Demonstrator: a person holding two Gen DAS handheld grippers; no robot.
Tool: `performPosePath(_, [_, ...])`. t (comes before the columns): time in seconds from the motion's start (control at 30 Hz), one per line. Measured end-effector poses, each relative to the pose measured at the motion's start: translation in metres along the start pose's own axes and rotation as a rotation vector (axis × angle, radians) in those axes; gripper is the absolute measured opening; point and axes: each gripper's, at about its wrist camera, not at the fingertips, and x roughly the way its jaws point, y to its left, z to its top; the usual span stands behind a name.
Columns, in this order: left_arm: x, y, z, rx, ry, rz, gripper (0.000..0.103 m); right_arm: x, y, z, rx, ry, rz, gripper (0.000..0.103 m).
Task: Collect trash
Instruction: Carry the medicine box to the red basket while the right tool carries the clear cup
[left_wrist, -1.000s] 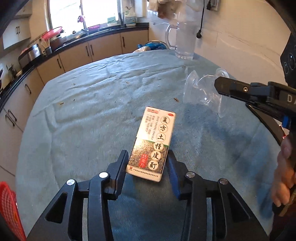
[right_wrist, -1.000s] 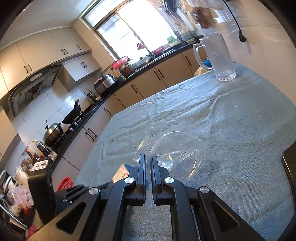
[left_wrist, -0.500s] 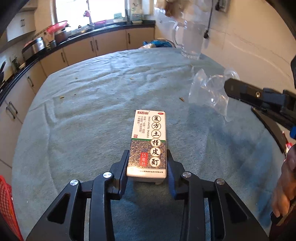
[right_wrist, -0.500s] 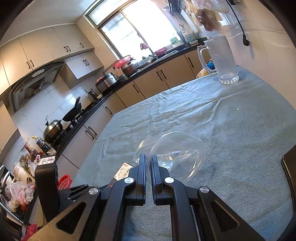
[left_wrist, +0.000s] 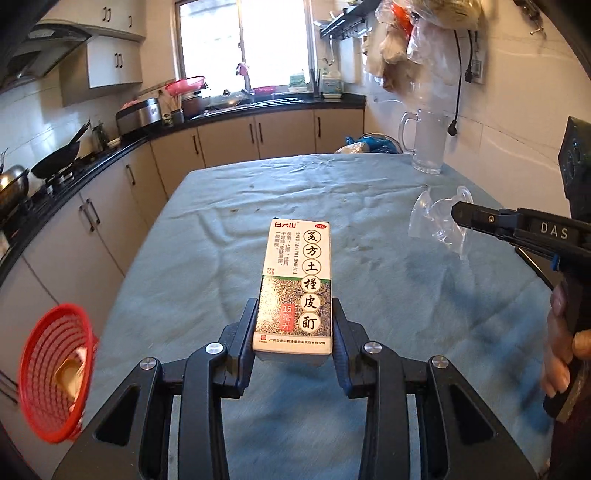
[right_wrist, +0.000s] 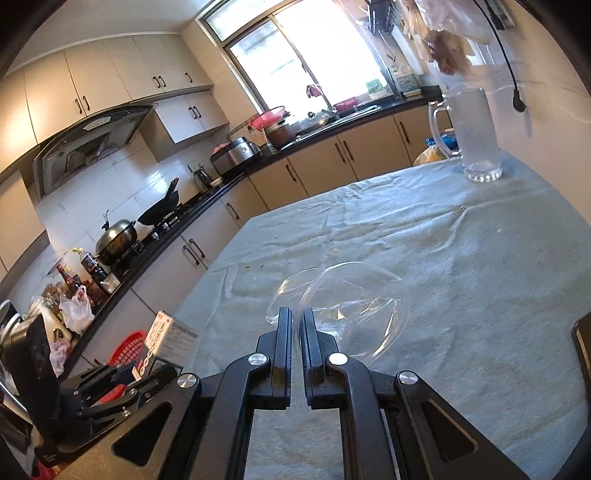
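The red mesh basket (left_wrist: 55, 373) sits at the lower left of the left wrist view, beside the table edge; something pale yellowish lies inside it, too blurred to name. In the right wrist view the basket is mostly hidden behind the left tool, only a red arc showing at the lower left. One glass pitcher (left_wrist: 426, 142) stands at the far right of the table (left_wrist: 207, 258); what it holds cannot be made out through the frosted glass.

The left gripper (left_wrist: 293, 338) pinches one medicine box (left_wrist: 297, 284) by its near end, pads pressed on both long sides — the box is lifted off the blue cloth and points away toward the middle of the frame. The right gripper (right_wrist: 294, 325) has its fingers pressed nearly together on the thin rim of a clear plastic cup (right_wrist: 351, 306), which looks crushed and lies on its side near the centre of the right wrist view. Its clear walls blur into the cloth, so its exact outline is hard to trace.

At the right edge of the left wrist view a hand (left_wrist: 563, 350) grips the right tool's handle, cut off by the frame. A blue bag (left_wrist: 373, 144) peeks over the table's far edge — its lower part is hidden.
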Motion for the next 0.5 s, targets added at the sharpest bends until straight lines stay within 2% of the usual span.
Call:
performPosePath(0.17, [-0.023,0.018,-0.014,-0.012,-0.037,0.044,0.034,-0.011,0.025,-0.019,0.009,0.017,0.035,0.006])
performPosePath(0.5, [-0.043,0.044,-0.034,-0.042,-0.071,0.063,0.034,-0.018,0.079,-0.046,-0.023,0.046,0.08,0.006])
